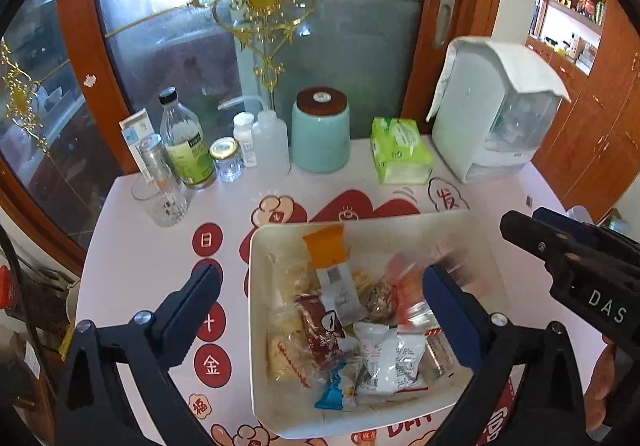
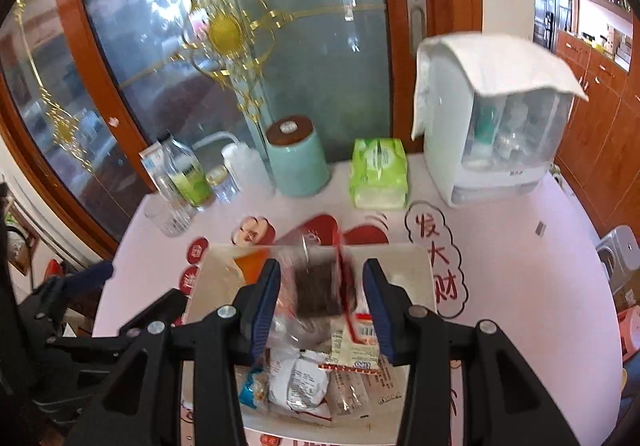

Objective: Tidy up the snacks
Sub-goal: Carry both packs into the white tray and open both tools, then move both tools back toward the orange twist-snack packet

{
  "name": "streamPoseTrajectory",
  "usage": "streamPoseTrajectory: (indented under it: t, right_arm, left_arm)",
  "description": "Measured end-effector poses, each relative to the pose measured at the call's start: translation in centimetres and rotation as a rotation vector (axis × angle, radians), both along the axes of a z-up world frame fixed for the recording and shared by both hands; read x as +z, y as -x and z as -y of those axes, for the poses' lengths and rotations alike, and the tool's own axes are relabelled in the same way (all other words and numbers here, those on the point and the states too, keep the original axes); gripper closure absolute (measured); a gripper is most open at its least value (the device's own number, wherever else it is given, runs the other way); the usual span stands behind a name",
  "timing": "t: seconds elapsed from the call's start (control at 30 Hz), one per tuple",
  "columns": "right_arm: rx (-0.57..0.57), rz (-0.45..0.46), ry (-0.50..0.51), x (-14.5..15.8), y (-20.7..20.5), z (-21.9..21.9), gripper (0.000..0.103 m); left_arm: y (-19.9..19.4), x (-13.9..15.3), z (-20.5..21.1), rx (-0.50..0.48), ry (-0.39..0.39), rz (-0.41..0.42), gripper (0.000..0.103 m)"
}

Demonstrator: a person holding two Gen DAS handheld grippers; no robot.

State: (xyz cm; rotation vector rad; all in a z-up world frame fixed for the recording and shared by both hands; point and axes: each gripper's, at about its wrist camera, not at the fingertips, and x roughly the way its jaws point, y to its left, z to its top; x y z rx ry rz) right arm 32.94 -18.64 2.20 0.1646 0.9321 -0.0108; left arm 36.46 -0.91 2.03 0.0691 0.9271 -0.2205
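In the left wrist view, the left gripper [image 1: 320, 298] has its fingers spread wide and empty above the white rectangular plastic tray [image 1: 256, 326], which stands on the pink printed desk [image 1: 120, 266] and is full of wrapped snacks [image 1: 352, 330].

In the right wrist view, the right gripper [image 2: 320, 302] is partly open over the same tray. A clear packet with a dark brown snack [image 2: 320, 286] is between its fingers, too blurred to tell whether they press it.
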Motion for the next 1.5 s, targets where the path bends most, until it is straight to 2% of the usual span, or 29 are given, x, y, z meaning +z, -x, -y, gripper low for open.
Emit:
streamPoseTrajectory:
  t: [0.23,0.63,1.1,1.27,1.5]
  right_arm:
    - [0.004,-0.034,-0.021,-1.2,0.3,0.3,0.057]
    - [0.042,-0.023,-0.035,-0.2,2.5,-0.7,0.057]
    - [0.091,-0.038,-0.088,-1.0,8.7,-2.3,0.056]
    - [0.106,-0.056,-0.113,-2.2,11.6,-3.1,0.056]
    - [0.121,-0.100,-0.139,-4.9,14.9,-4.2,0.056]
  left_arm:
    - [0.0,-0.9,-1.0,0.035,-0.009,-0.023,0.002]
    - [2.3,0.6,-1.9,0.061,0.012,-0.007,0.002]
    - [9.4,0.7,-4.5,0.107,0.048,0.014,0.002]
    - [12.9,-0.1,-6.0,0.146,0.053,0.042,0.002]
    - [16.6,-2.2,-8.2,0.219,0.061,0.041,0.002]
